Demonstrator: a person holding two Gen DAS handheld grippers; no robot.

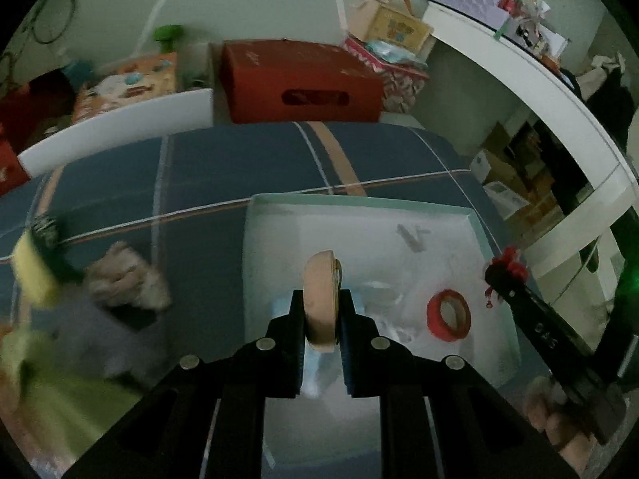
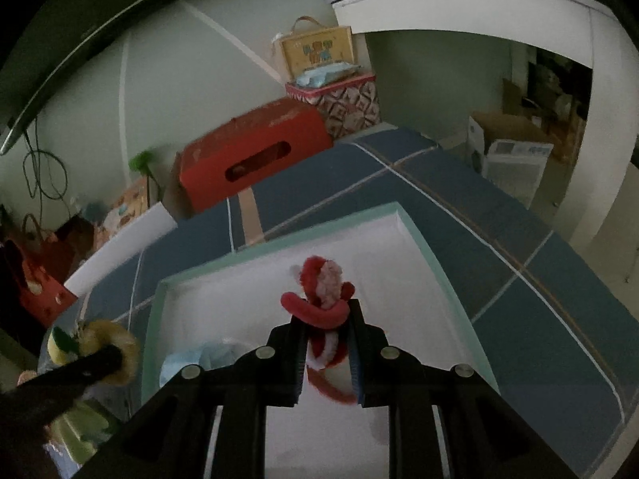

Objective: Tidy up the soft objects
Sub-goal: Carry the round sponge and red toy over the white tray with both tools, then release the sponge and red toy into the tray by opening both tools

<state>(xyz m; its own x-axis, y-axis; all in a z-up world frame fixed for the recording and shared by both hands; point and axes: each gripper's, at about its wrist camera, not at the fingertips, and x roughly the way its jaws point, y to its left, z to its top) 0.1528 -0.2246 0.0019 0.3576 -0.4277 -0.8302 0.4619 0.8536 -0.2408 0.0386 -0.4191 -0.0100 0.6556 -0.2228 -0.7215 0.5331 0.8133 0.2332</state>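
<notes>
Delivery step in hand, by judgement: both tools loaded and held over the white tray [image 1: 459,215] with pale green rim, lower centre of both views, resting on a blue striped bedcover [image 1: 223,167]. Left gripper [image 1: 322,319] clamped on a tan ring-shaped soft item [image 1: 319,299], stood on edge between the jaws, above the tray's near left part. Right gripper [image 2: 327,343] clamped on a red-and-white plush toy [image 2: 323,291], head and curled red limb poking out past the fingertips, above the tray's middle. Already lying in the tray: a red ring [image 1: 449,315] at lower right of the left view, and pale blue soft material [image 2: 187,359] at the tray's near left corner in the right view. Still outside the tray, left edge of the left view, blurred: a beige fluffy item [image 1: 127,279] and a yellow-and-green piece [image 1: 34,267]; exact nature unclear. Next move calls for lowering each load to a bare patch of tray floor, clear of the red ring, then parting the jaws fully so nothing soft snags on the pads. Afterwards, return toward the leftover items at left.
</notes>
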